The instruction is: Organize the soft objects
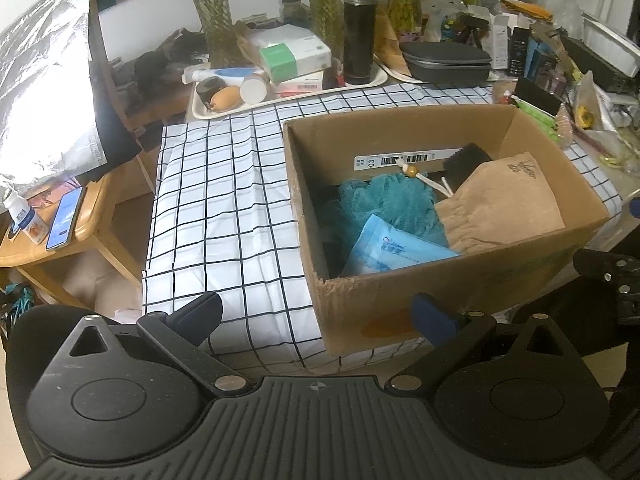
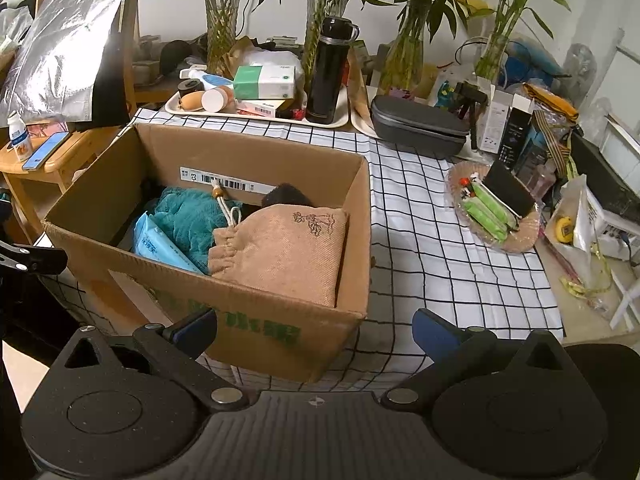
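- Soft stuff sits in the open brown cardboard box (image 2: 256, 320): tan drawstring cloth pouch (image 2: 288, 248), teal mesh bath pouf (image 2: 188, 220), blue tissue pack (image 2: 156, 246).
- Left gripper (image 1: 316, 316) and right gripper (image 2: 314, 330) hang back at the near edge, jaws spread wide, empty, so I'd guess sorting's done.

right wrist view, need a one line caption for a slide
Open right tongs hover before a cardboard box holding a tan drawstring pouch, teal mesh and blue packet.
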